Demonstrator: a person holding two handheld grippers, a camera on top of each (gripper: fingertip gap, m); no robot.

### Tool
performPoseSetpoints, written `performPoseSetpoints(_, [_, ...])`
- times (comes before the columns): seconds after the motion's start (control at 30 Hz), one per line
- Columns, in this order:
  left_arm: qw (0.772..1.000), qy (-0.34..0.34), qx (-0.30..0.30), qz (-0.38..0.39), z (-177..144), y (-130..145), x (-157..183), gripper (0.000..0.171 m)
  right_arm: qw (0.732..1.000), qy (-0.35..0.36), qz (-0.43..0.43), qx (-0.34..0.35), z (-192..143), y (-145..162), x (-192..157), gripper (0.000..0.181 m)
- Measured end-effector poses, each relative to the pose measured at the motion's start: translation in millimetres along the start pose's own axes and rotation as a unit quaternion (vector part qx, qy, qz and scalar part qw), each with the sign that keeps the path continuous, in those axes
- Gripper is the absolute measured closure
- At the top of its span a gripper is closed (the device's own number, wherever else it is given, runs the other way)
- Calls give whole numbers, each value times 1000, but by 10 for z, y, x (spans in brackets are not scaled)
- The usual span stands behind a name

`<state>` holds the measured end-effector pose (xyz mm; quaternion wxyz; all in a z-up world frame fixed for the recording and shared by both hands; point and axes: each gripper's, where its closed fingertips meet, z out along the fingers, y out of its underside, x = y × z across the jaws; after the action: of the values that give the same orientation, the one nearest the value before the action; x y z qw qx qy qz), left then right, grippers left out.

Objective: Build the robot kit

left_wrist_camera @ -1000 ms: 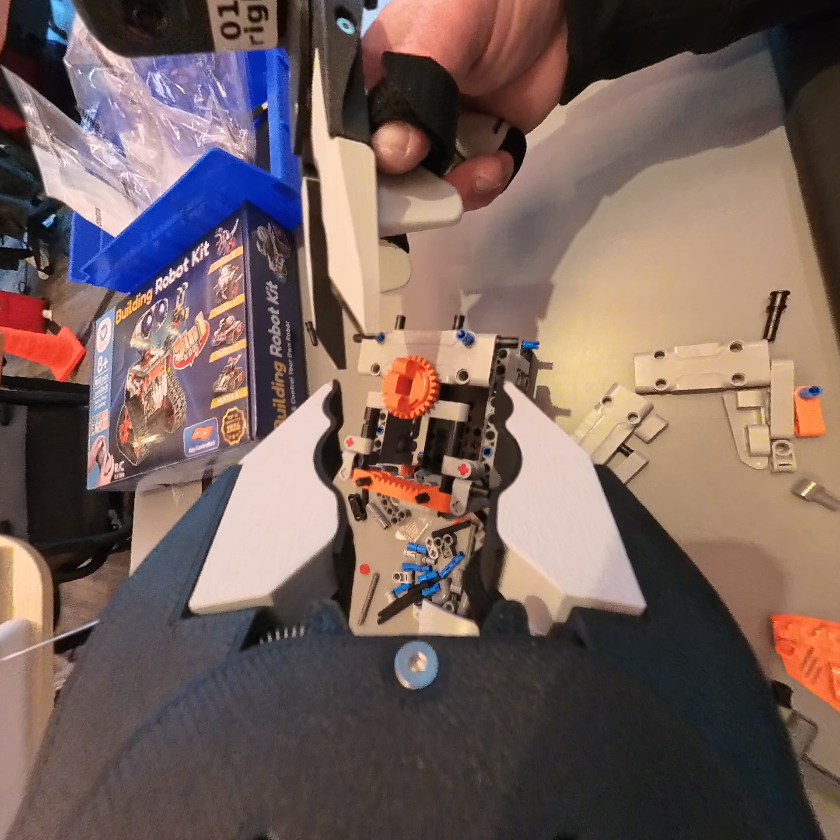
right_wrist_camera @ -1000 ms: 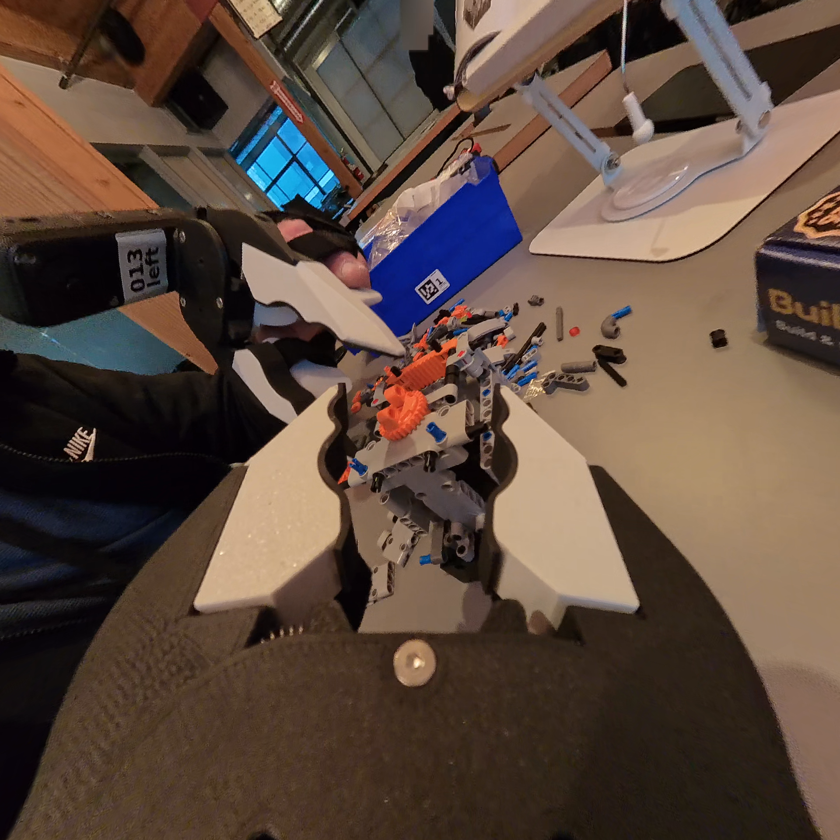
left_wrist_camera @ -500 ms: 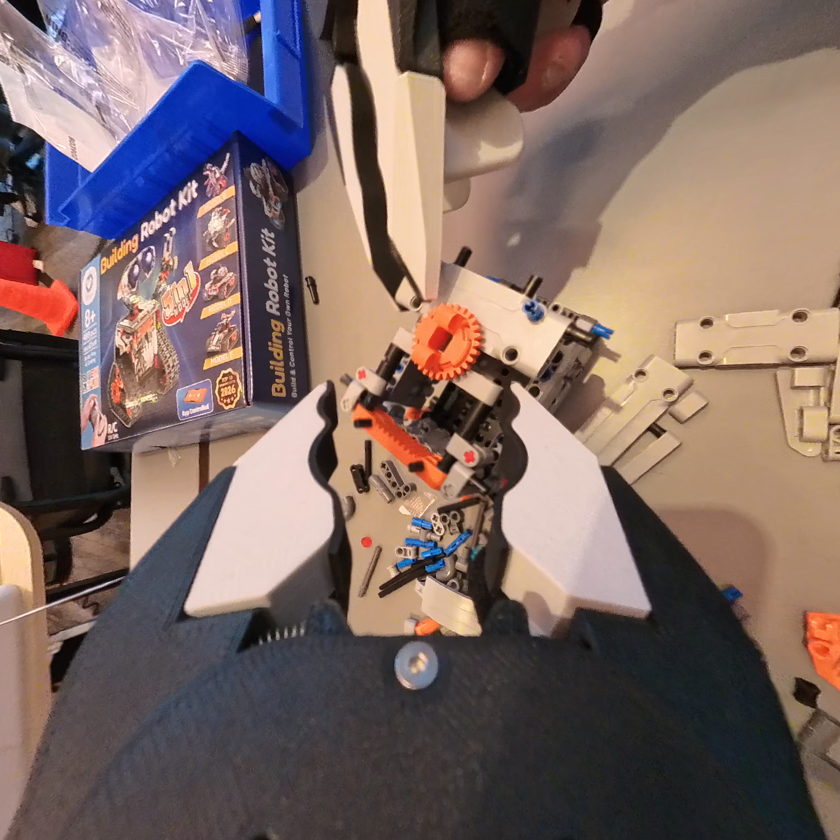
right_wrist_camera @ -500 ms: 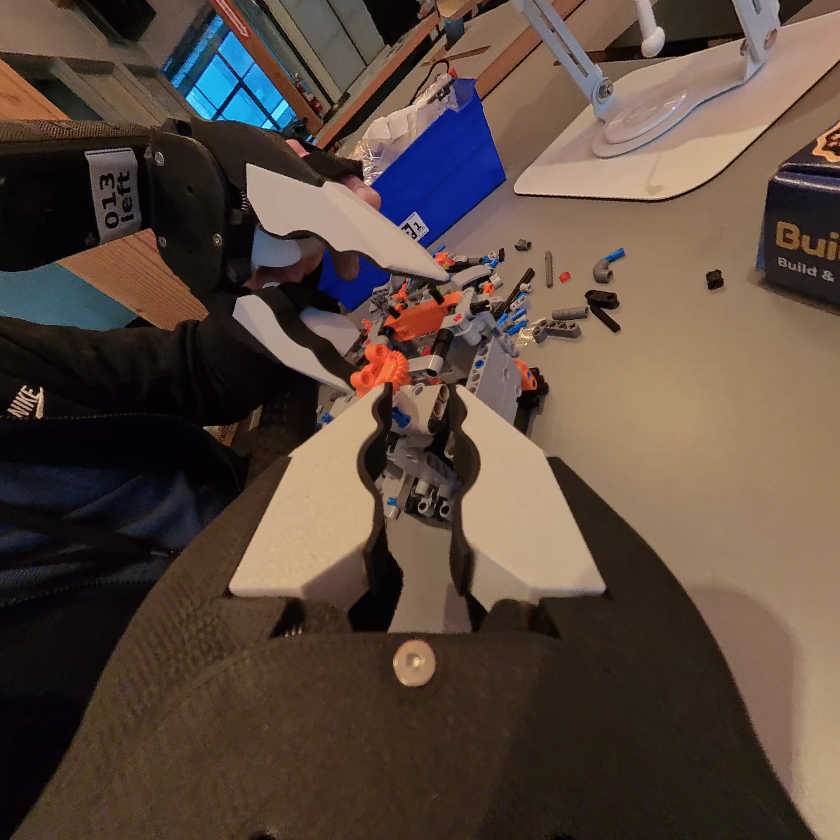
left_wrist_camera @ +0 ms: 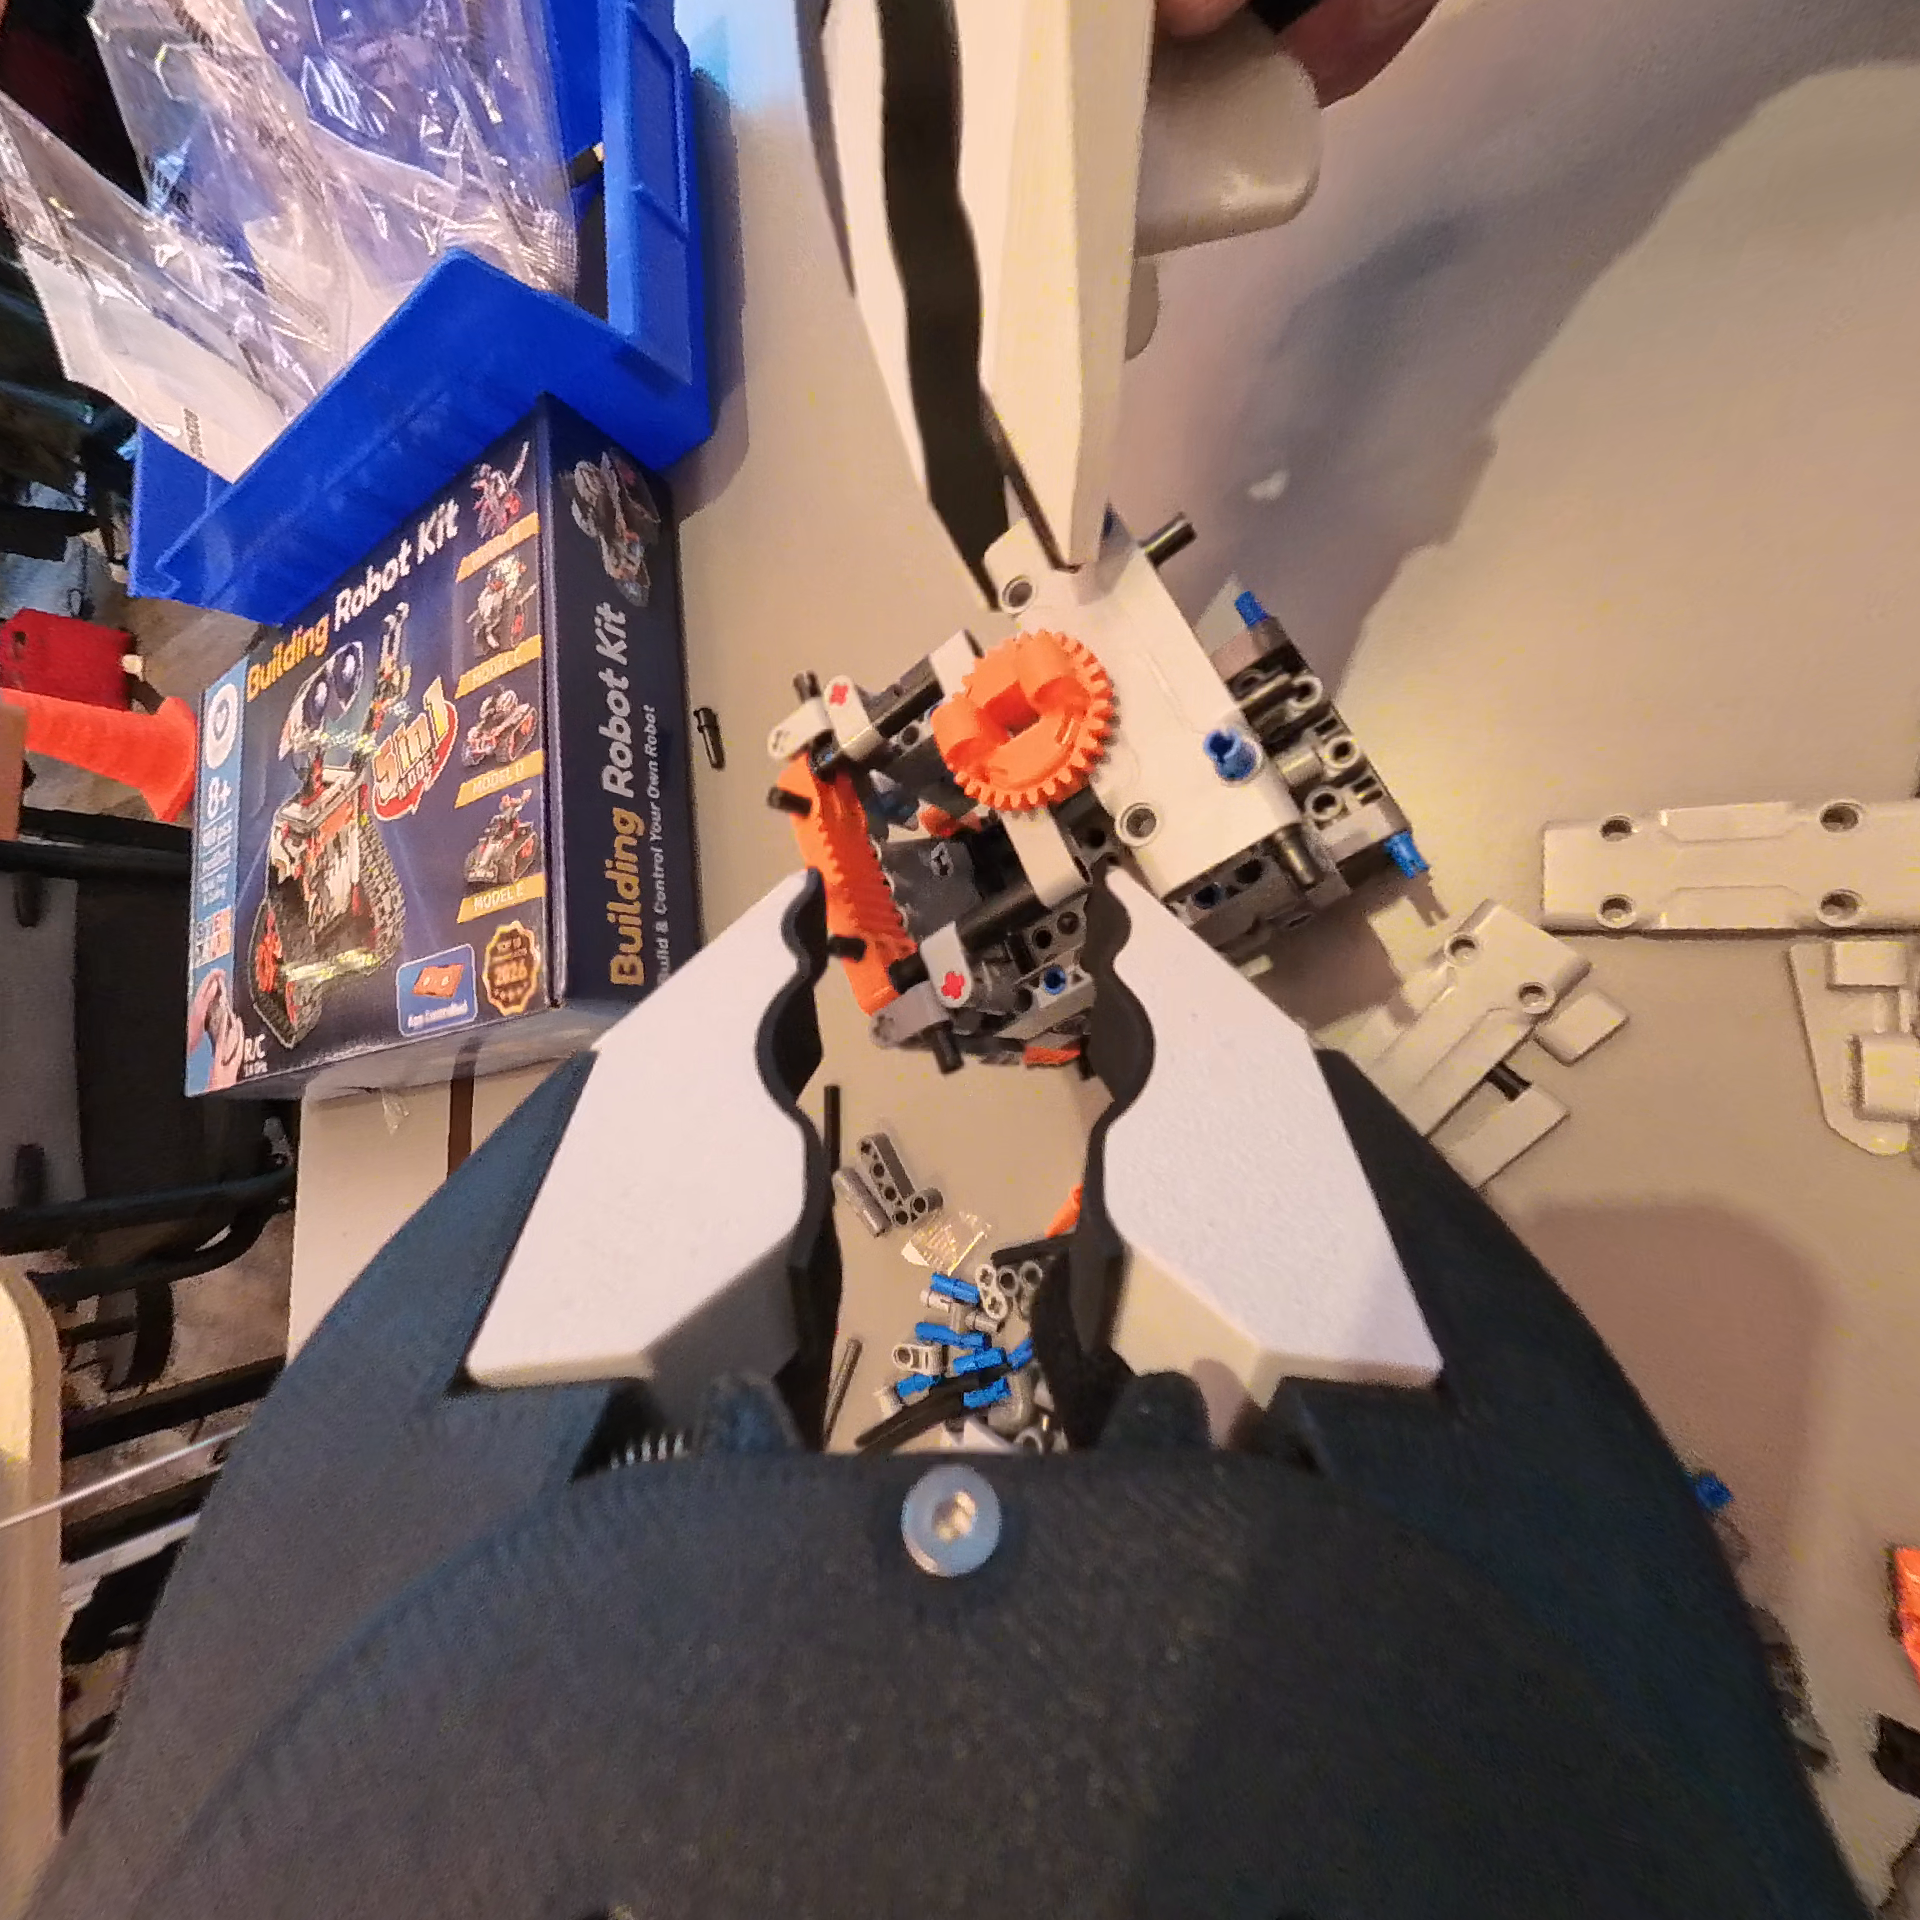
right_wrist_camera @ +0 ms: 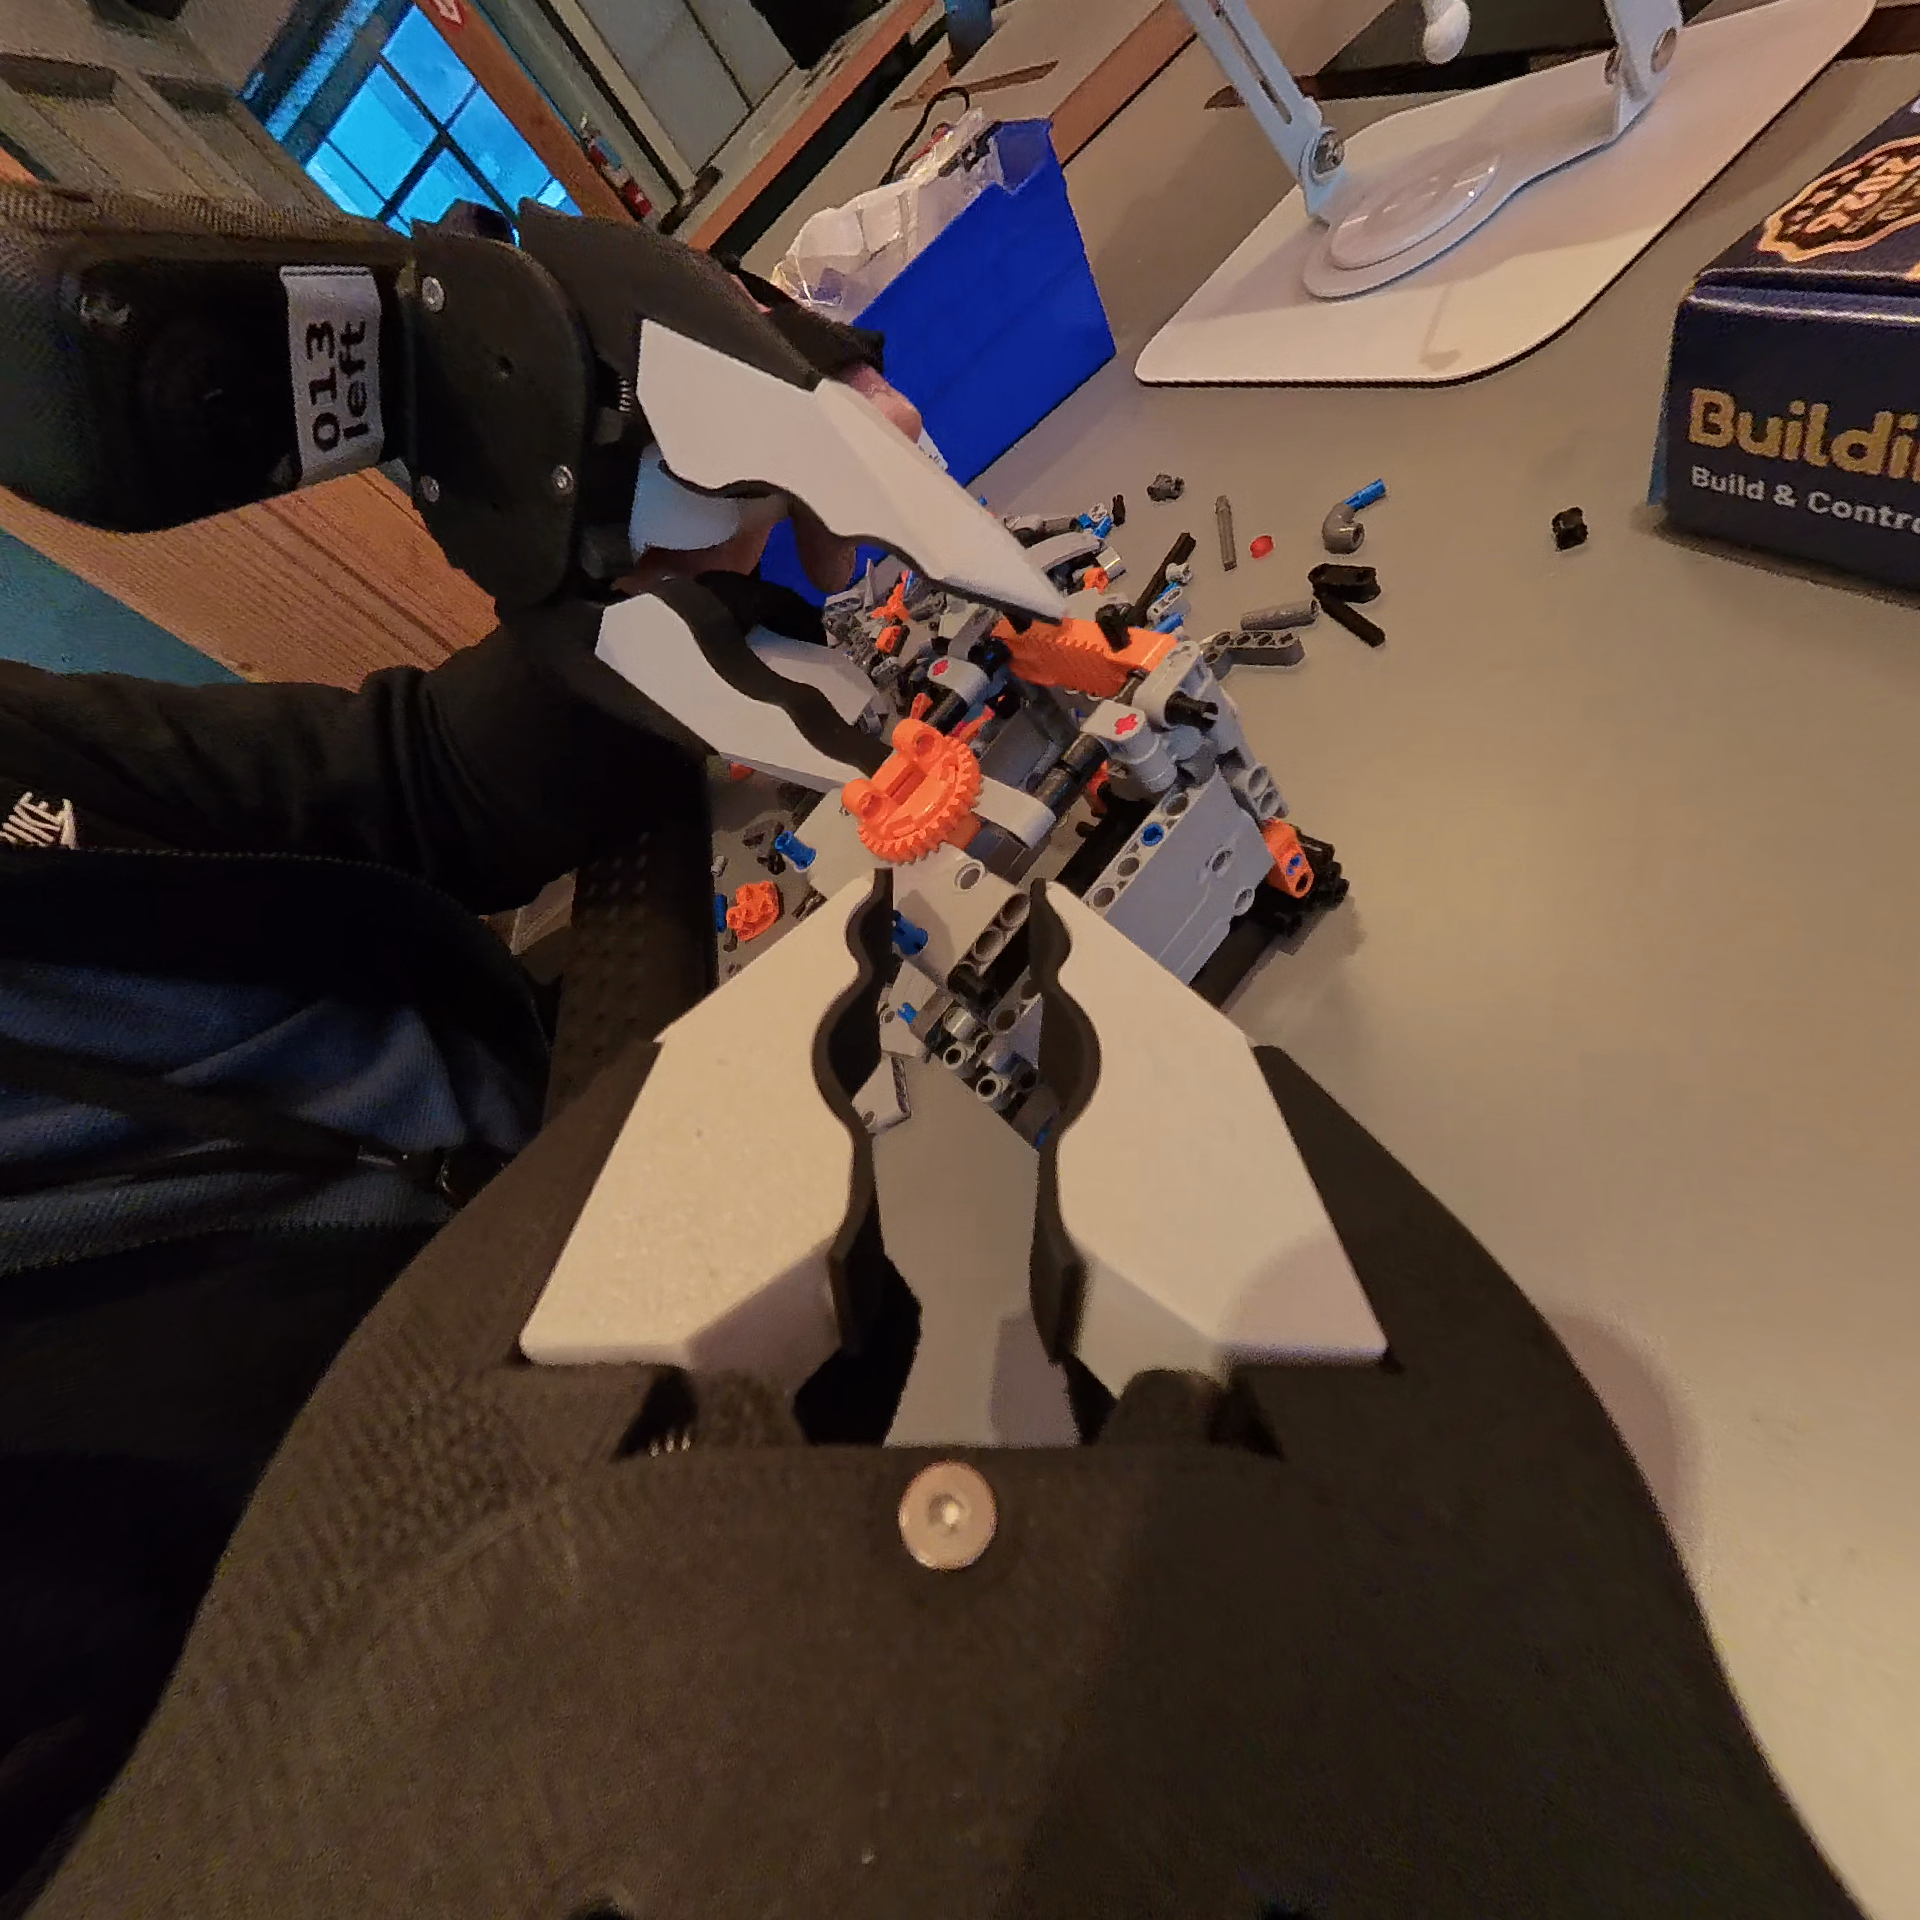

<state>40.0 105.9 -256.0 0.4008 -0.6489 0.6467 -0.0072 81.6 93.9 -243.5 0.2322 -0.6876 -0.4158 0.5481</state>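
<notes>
A: Left wrist view — what does the left gripper point(left_wrist_camera: 956, 935) frame?

B: A brick-built assembly point(left_wrist_camera: 1049, 821) of grey, black and orange parts on the grey bench point(left_wrist_camera: 1621, 520). The jaws stand apart, astride the assembly's near end; whether the pads touch it cannot be told. An orange gear point(left_wrist_camera: 1023, 727) sits on top, and an orange toothed rack point(left_wrist_camera: 852, 883) runs along the assembly's 9 o'clock side.

A: And the right gripper point(left_wrist_camera: 1023, 551)?

B: It enters from 12 o'clock, its jaws narrowed onto the light grey block at the assembly's far end. In the right wrist view the right gripper point(right_wrist_camera: 956, 904) clamps that same corner of the assembly point(right_wrist_camera: 1091, 821), just below the gear point(right_wrist_camera: 914, 790).

A: Where is the left gripper point(right_wrist_camera: 966, 686) there?

B: At 10 o'clock, held in a gloved hand; the upper fingertip point(right_wrist_camera: 1029, 603) rests against the orange rack point(right_wrist_camera: 1086, 649), the lower one reaches beside the gear.

A: Surroundings?

B: Loose blue, grey and black pins point(left_wrist_camera: 956, 1340) lie between the left gripper's fingers. Flat grey plates point(left_wrist_camera: 1725, 873) lie at 3 o'clock, a printed kit box point(left_wrist_camera: 436, 790) at 9 o'clock, and a blue bin point(left_wrist_camera: 436, 364) holding clear bags at 11 o'clock. A white stand base point(right_wrist_camera: 1455, 229) sits at 1 o'clock in the right wrist view.
</notes>
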Motion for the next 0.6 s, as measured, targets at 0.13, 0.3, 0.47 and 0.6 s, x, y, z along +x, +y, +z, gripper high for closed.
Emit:
performPoseSetpoints(0.13, [1000, 4, 15, -20, 53, -57, -2, 121, 1000, 13, 1, 13, -87, 45, -20, 158])
performPoseSetpoints(0.3, [998, 38, 41, -27, 51, -92, 72, 118, 1000, 10, -5, 19, -110, 87, -76, 156])
performPoseSetpoints(0.47, [996, 50, 52, -59, -35, -10, -18, 113, 1000, 9, -1, 27, -135, 96, -82, 156])
performPoseSetpoints(0.6, [991, 94, 50, -81, -172, 42, 43, 110, 999, 13, -5, 43, -176, 63, -87, 155])
